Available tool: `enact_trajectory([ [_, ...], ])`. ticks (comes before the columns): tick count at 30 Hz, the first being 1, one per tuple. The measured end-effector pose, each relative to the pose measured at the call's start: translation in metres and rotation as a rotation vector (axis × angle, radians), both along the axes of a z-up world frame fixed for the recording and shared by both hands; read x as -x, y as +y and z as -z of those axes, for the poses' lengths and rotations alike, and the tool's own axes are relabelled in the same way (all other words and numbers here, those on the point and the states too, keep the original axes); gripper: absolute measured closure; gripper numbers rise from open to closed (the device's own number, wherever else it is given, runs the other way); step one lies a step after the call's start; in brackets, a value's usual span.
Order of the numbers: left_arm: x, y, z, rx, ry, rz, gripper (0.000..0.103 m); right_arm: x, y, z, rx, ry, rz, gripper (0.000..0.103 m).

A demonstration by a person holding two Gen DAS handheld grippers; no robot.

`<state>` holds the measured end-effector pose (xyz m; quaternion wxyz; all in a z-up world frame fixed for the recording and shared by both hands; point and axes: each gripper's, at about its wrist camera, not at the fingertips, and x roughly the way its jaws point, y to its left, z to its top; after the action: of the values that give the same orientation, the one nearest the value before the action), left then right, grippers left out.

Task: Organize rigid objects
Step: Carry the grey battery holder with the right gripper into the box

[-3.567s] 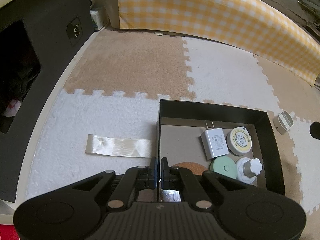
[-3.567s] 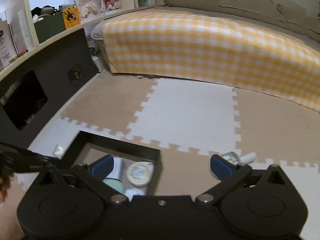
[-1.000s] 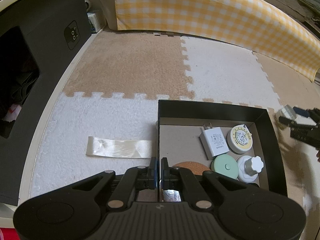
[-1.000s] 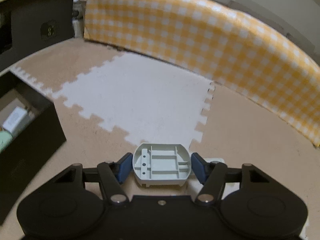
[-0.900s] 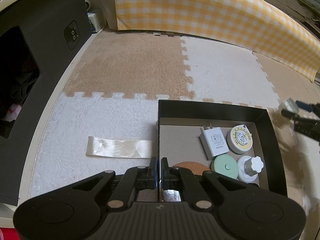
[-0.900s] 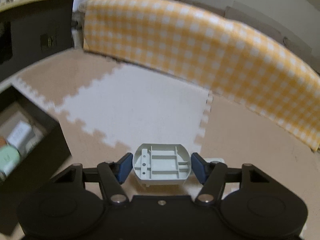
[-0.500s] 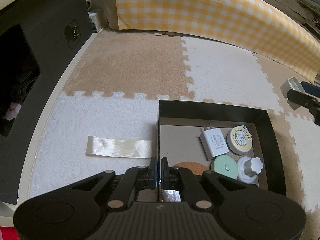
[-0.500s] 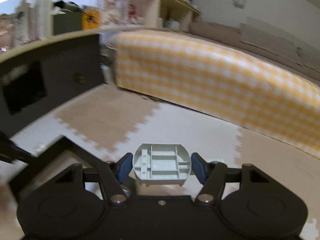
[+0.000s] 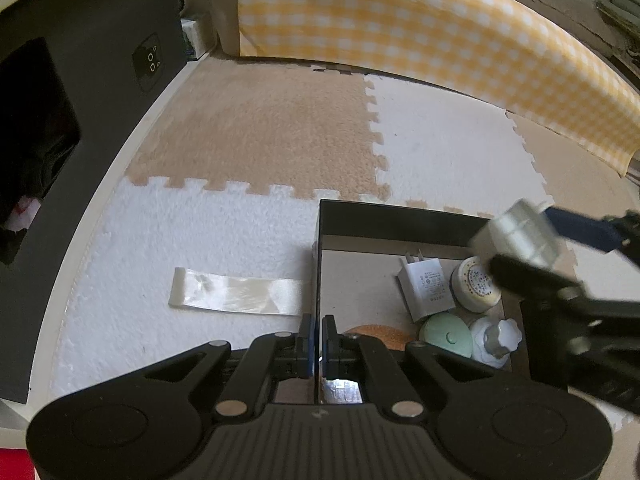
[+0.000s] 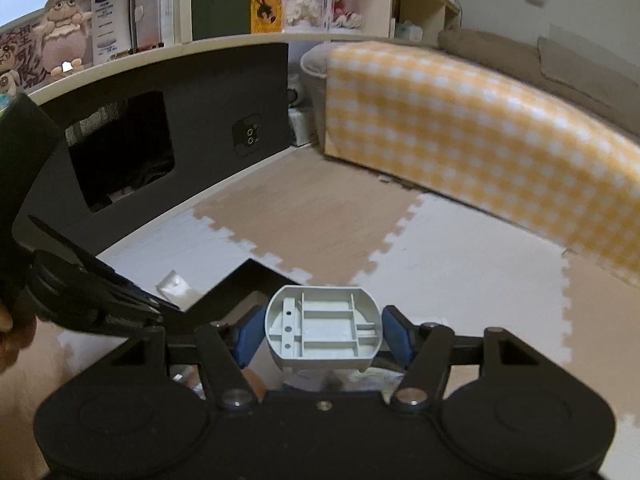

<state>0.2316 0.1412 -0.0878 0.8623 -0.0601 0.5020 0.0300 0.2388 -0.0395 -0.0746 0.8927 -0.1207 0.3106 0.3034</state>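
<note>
I hold the grey ribbed plastic piece (image 10: 322,327) clamped in my right gripper (image 10: 322,330) above the black cardboard box (image 9: 396,218), four items already inside, while my left gripper (image 9: 319,342) pinches its wall.

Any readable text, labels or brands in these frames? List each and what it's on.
Nothing reads cleanly.
White charger: printed label, too small.
Round tin: ring of print, too small.
Lotion bottle on shelf: blue logo, blurred.
Poster at far left: large characters, cut off and illegible.
</note>
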Motion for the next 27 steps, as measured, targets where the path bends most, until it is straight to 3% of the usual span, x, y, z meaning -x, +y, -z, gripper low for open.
enact_trajectory([
  [15, 0.0, 0.008, 0.0, 0.051, 0.002, -0.012, 0.101, -0.003, 0.035, 0.049, -0.007, 0.119, 0.099, 0.039],
  [25, 0.0, 0.008, 0.0, 0.045, 0.002, -0.01, 0.101, -0.001, 0.046, 0.056, 0.019, 0.097, 0.084, 0.038],
  [27, 0.0, 0.008, 0.0, 0.046, 0.002, -0.01, 0.101, -0.001, 0.046, 0.056, -0.001, 0.108, 0.072, 0.023],
])
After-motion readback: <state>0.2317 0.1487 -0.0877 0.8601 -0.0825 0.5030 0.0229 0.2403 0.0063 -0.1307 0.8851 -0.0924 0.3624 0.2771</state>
